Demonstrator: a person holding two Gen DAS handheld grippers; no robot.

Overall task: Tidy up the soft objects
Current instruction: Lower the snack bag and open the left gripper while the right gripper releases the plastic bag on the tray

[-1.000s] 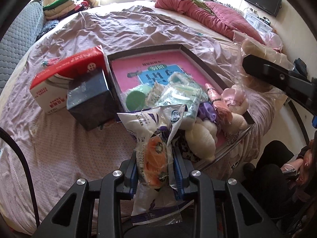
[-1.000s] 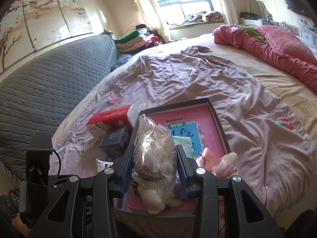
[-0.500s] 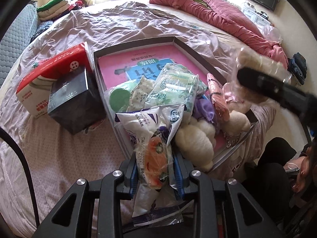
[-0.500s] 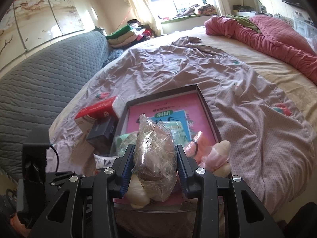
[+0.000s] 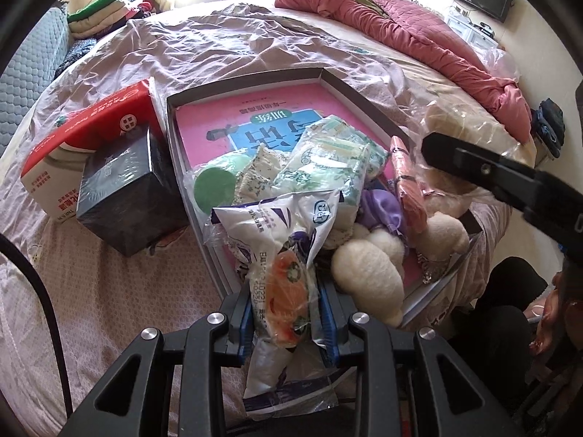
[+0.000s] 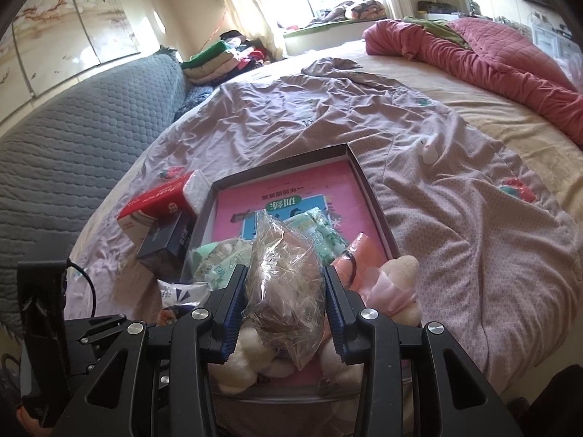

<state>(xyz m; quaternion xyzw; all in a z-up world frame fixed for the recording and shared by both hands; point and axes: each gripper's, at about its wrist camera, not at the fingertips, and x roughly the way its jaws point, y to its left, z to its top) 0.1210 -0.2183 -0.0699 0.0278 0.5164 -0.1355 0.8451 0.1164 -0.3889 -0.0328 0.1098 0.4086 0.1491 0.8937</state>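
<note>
My left gripper [image 5: 288,309] is shut on a white plastic packet with an orange toy inside [image 5: 288,291], held over the near corner of the shallow dark box [image 5: 255,85] with a pink bottom. My right gripper [image 6: 284,306] is shut on a clear crinkly bag holding a cream plush [image 6: 284,284], just above the box's near end [image 6: 280,173]. Inside the box lie green packets [image 5: 320,160], a purple soft thing [image 5: 382,204], a salmon roll [image 5: 408,189] and white plush toys [image 5: 368,273]. The right gripper shows as a black bar [image 5: 510,182] in the left wrist view.
A red and white carton [image 5: 83,134] and a black box [image 5: 124,189] stand left of the dark box on the mauve bedspread [image 5: 218,47]. A red quilt [image 6: 473,43] lies far right, a grey padded headboard [image 6: 73,134] left, folded clothes [image 6: 215,58] behind. A person's hand [image 5: 557,309] is low right.
Both grippers have sunk toward the box with their loads still held; the box and its contents look larger and closer in both views.
</note>
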